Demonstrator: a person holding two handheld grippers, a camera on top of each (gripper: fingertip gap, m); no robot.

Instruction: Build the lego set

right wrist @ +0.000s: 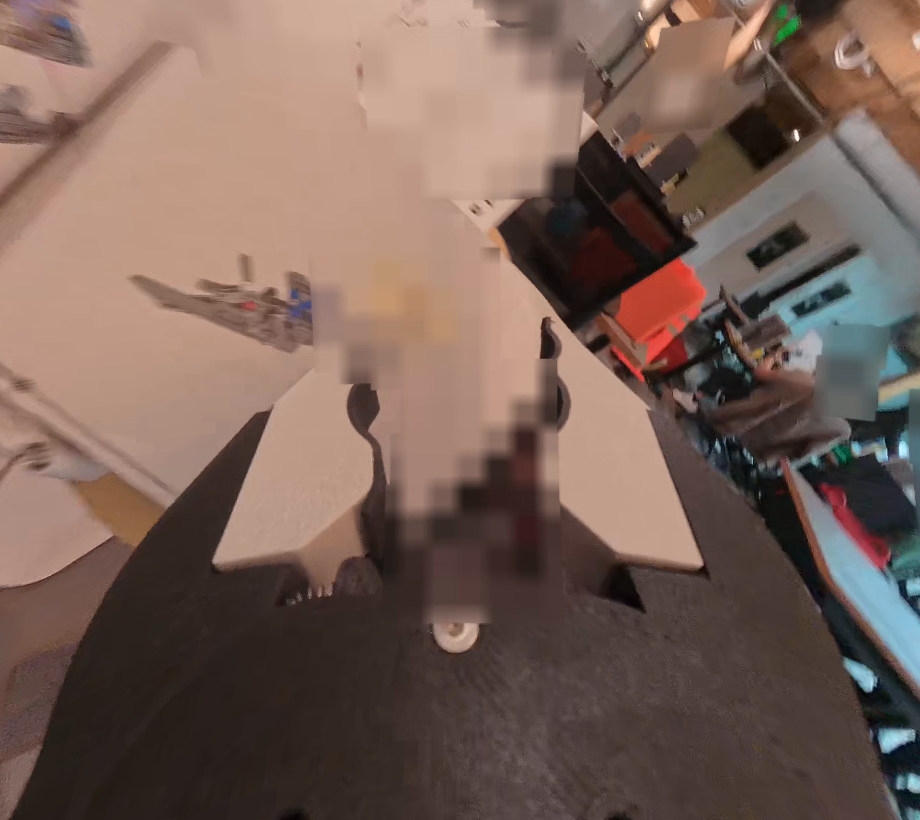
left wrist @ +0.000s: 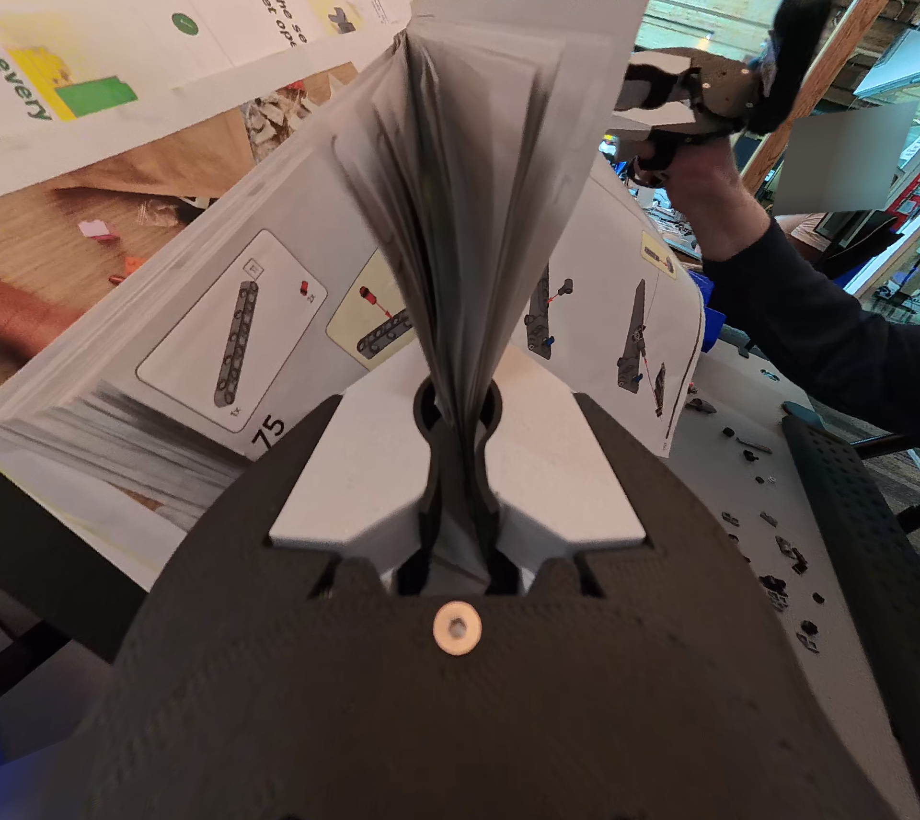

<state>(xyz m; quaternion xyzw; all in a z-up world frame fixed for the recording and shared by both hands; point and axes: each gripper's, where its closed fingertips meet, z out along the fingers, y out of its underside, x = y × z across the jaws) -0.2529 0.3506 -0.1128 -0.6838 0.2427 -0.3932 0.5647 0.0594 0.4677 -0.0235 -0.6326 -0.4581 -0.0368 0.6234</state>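
The instruction booklet [left wrist: 279, 298] lies open and tilted across the left wrist view, its spine running from the near claw up and away, with a sheaf of pages [left wrist: 478, 179] standing nearly upright and fanning wider toward the top. The left claw [left wrist: 460, 462] is closed to a narrow slit on the lower edge of that sheaf, both pale pads pressing the paper between them. The right claw [left wrist: 642, 102] shows at the upper right of the same view, held in a person's hand [left wrist: 707, 199], its tips just beside the top corner of the raised pages; contact cannot be made out. In the right wrist view a mosaic patch covers the gap, so its opening cannot be told. Small dark lego pieces [left wrist: 776, 562] lie scattered on the white surface [left wrist: 717, 472] to the right of the booklet.
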